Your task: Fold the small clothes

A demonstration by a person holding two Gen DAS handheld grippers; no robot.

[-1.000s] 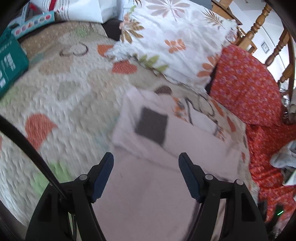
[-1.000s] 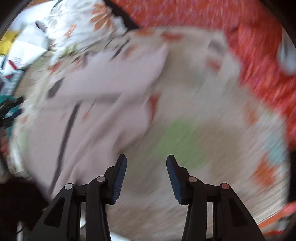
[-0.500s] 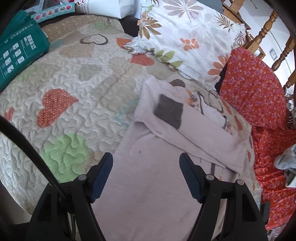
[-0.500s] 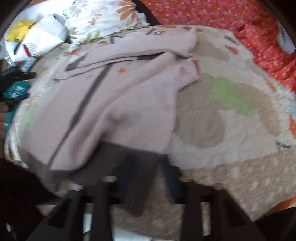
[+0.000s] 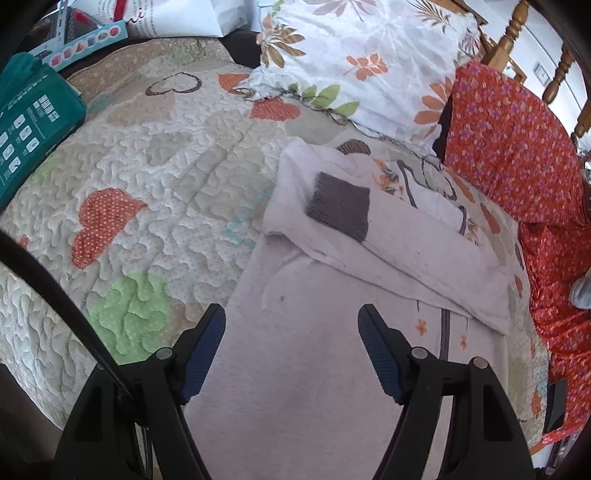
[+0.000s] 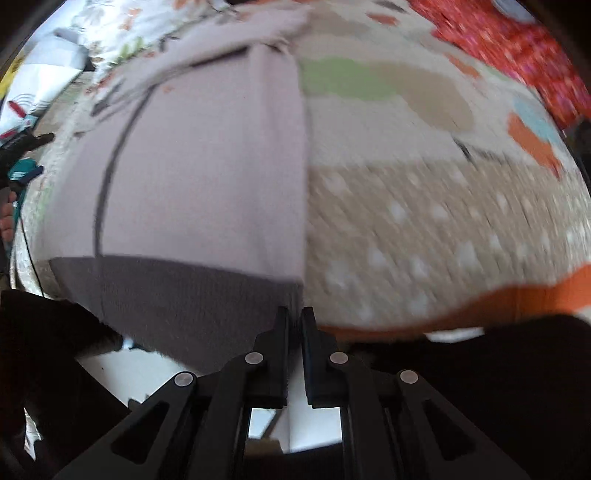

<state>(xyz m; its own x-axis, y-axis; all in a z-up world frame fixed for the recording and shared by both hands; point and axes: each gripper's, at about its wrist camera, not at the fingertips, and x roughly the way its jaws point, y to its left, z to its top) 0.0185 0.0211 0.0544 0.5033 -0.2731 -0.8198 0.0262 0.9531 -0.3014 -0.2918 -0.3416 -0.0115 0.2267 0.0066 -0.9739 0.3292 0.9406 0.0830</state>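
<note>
A pale pink child's sweater (image 5: 295, 369) lies flat on the quilted bed cover, a sleeve with a grey ribbed cuff (image 5: 340, 210) folded across its upper part. My left gripper (image 5: 291, 336) is open and empty, hovering just above the sweater's body. In the right wrist view the sweater (image 6: 199, 177) shows with its grey ribbed hem (image 6: 192, 295) at the near edge. My right gripper (image 6: 294, 314) is shut on the hem's right corner at the edge of the bed.
The heart-patterned quilt (image 5: 155, 177) covers the bed. A floral pillow (image 5: 365, 62) and a red flowered cushion (image 5: 513, 147) lie behind the sweater. A teal box (image 5: 33, 122) sits at the left. A wooden headboard (image 5: 513, 33) stands behind.
My right gripper has moved down to the sweater's hem and closed on its corner. My left gripper has stayed open while its view drew back a little from the sweater.
</note>
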